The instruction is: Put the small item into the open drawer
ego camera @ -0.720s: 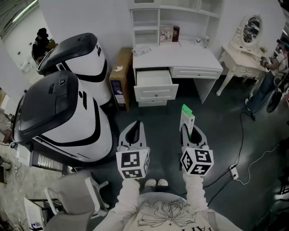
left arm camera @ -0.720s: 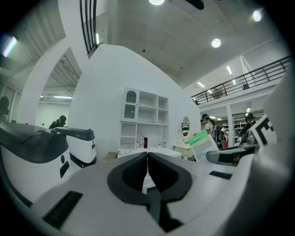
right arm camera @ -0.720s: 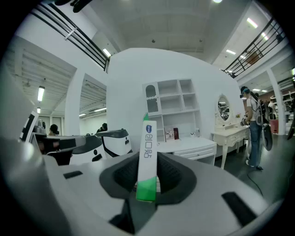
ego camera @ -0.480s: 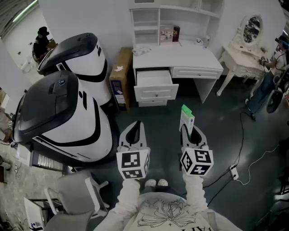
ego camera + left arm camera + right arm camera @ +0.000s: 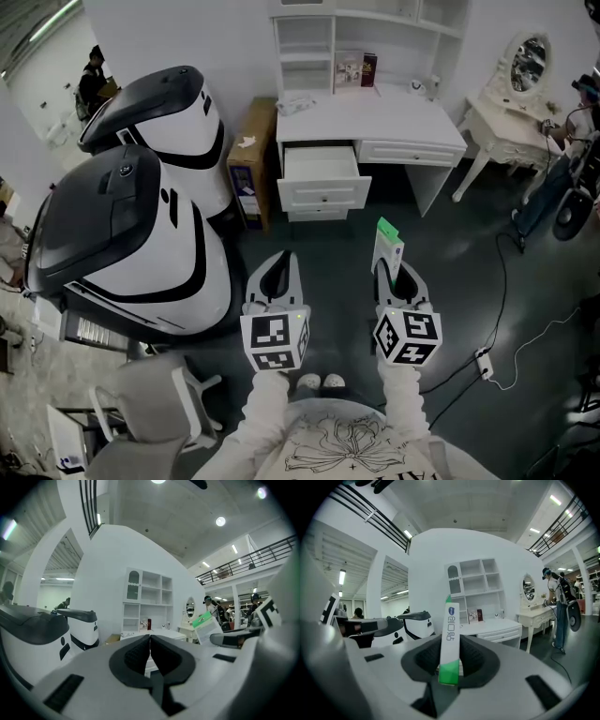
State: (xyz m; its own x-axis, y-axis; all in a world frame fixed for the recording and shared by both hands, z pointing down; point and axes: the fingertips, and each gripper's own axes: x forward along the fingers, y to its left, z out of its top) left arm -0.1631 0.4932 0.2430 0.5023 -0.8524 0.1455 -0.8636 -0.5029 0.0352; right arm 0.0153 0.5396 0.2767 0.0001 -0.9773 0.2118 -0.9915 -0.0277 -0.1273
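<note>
My right gripper point(image 5: 392, 270) is shut on a slim white and green box point(image 5: 387, 246), which stands up out of its jaws; in the right gripper view the box point(image 5: 450, 641) sits edge-on between the dark pads. My left gripper point(image 5: 280, 266) hangs beside it, shut with nothing in it, its pads meeting in the left gripper view point(image 5: 150, 641). Ahead stands a white desk point(image 5: 403, 117) with its left drawer point(image 5: 321, 167) pulled open. Both grippers hover over the dark floor, well short of the drawer.
Two large white and black machines point(image 5: 131, 225) fill the left side. A brown carton point(image 5: 248, 159) leans between them and the desk. A white dressing table with a mirror point(image 5: 511, 103) and a person point(image 5: 562, 159) stand at right. A cable and power strip point(image 5: 486, 356) lie on the floor.
The view has shifted slightly; the grippers and the box keep their places relative to me.
</note>
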